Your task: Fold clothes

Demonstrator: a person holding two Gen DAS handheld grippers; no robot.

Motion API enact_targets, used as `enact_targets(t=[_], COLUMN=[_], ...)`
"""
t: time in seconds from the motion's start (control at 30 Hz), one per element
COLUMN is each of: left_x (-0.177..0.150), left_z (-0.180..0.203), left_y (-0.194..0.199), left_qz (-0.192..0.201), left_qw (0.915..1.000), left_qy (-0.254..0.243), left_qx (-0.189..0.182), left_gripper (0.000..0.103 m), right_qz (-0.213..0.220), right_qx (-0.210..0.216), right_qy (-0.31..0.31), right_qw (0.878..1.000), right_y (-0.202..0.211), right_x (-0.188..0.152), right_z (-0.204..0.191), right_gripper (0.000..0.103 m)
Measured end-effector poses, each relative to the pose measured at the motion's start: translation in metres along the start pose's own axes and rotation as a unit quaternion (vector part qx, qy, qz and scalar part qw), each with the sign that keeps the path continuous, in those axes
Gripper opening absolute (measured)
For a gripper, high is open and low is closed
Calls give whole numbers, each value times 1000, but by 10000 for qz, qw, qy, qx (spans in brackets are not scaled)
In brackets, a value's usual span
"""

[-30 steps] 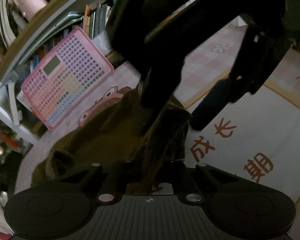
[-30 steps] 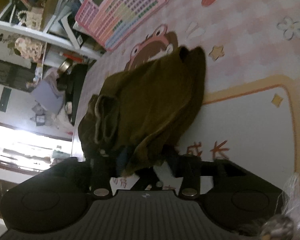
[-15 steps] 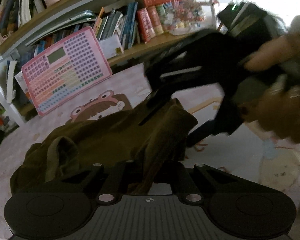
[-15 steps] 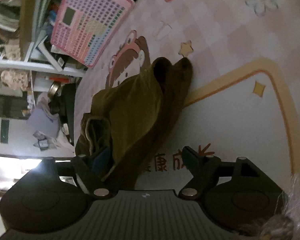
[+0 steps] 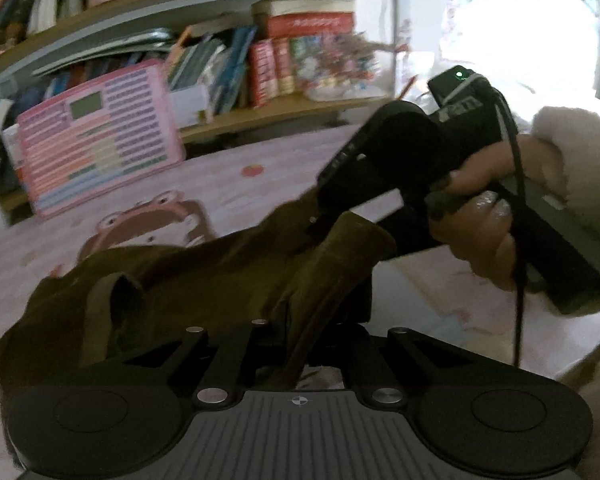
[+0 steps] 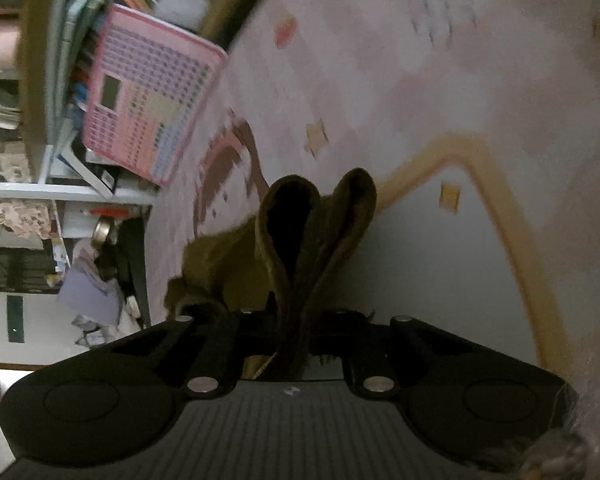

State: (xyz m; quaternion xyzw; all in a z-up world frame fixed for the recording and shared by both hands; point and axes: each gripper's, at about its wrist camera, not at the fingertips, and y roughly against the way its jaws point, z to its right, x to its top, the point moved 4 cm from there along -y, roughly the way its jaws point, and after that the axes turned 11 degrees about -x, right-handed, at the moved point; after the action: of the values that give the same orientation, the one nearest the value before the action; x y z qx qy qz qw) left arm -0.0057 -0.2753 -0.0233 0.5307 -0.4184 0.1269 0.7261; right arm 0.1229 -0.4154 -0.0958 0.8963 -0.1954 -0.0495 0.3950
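Note:
An olive-brown garment point(image 5: 188, 280) lies bunched on the pink play mat point(image 5: 228, 184). My left gripper point(image 5: 300, 332) is shut on a fold of it near the camera. The right gripper's black body point(image 5: 384, 168), held by a hand, shows in the left wrist view above the garment's raised edge. In the right wrist view, my right gripper point(image 6: 296, 332) is shut on a doubled fold of the garment point(image 6: 312, 232), which loops up between the fingers.
A pink keyboard toy point(image 5: 96, 136) leans against a bookshelf point(image 5: 228, 60) full of books at the back. The mat carries a cartoon animal print point(image 5: 156, 220) and an orange-bordered white panel point(image 6: 480, 248). Clutter stands beyond the mat's left edge point(image 6: 100, 248).
The right gripper opened, then closed on a fold of the garment and lifted it. Both grippers swung round so the shelf comes more into view.

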Motion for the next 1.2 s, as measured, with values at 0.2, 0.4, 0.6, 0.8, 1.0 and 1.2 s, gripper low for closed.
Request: enact_targets(t=[0.2, 0.4, 0.6, 0.8, 1.0, 1.2], left_x=[2, 2, -1, -19, -47, -85], left_z=[-5, -14, -30, -71, -123, -177], left_y=[13, 29, 52, 86, 115, 143], left_qz=[327, 684, 1095, 1447, 1283, 873], left_qw=[9987, 9945, 9862, 9741, 9716, 9709], left_qy=[286, 629, 1069, 1634, 1900, 2201], left_qx=[-270, -485, -625, -591, -588, -356], left_gripper=[5, 4, 5, 5, 6, 14], right_qz=[404, 658, 859, 860, 734, 576], right_qx=[-74, 5, 223, 341, 220, -294], right_qy=[159, 602, 1428, 2118, 2520, 2697], right_qw=[9990, 9960, 9858, 9729, 9647, 9608], right_y=[29, 42, 44, 29, -15, -79], right_x=[9, 5, -8, -35, -70, -106], right_z=[6, -17, -73, -131, -185, -218], right_gripper=[10, 10, 10, 10, 11, 30])
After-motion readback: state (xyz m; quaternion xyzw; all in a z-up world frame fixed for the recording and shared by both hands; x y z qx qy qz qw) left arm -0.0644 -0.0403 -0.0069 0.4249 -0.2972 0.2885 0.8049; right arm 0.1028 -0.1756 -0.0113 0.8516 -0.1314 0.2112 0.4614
